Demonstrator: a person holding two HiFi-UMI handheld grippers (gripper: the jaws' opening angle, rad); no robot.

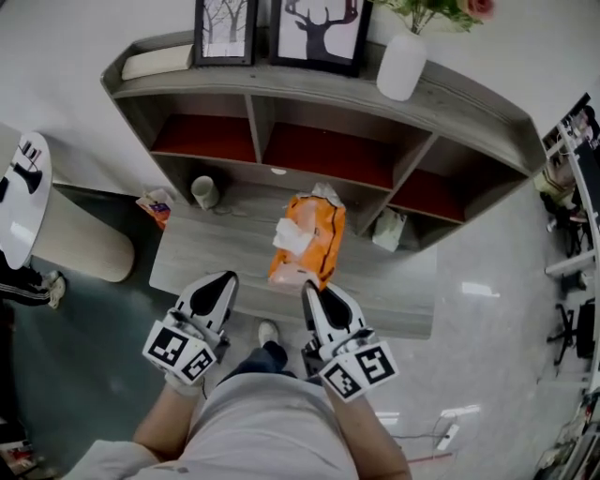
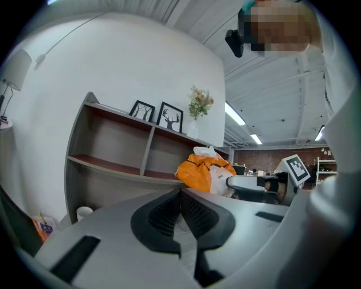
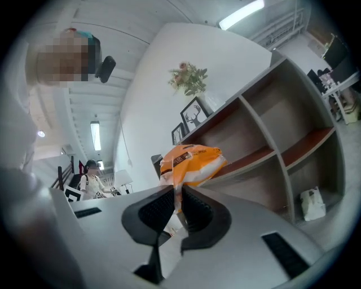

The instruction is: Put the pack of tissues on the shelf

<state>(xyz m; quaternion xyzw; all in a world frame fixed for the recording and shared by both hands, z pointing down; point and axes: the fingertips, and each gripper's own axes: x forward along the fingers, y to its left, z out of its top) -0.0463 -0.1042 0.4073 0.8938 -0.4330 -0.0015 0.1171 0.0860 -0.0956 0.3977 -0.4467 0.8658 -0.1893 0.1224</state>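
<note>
Over the near edge of the shelf's low gray ledge (image 1: 211, 251), our right gripper (image 1: 309, 289) is clenched on the near end of the orange pack of tissues (image 1: 307, 239). In the right gripper view its jaws pinch a thin flap of the wrapper. The pack stretches away from us toward the shelf (image 1: 309, 89). We cannot tell whether its far end rests on the ledge.

Our left gripper (image 1: 228, 279) hangs just left of the pack and apart from it. Its jaws are pressed together with nothing between them.

Straight beyond the pack is the middle compartment with its red board (image 1: 328, 155). On the ledge level to the far left stands a white cup (image 1: 203, 191). To the far right, a small white bag (image 1: 389, 230) sits in the lower right compartment. A small colorful packet (image 1: 157, 204) lies on the floor off the ledge's left end.

On the top board stand a tree picture (image 1: 225, 28) and a deer picture (image 1: 321, 28). A white vase (image 1: 401, 66) with flowers stands to their right. A round white table (image 1: 19, 202) is at the far left.
</note>
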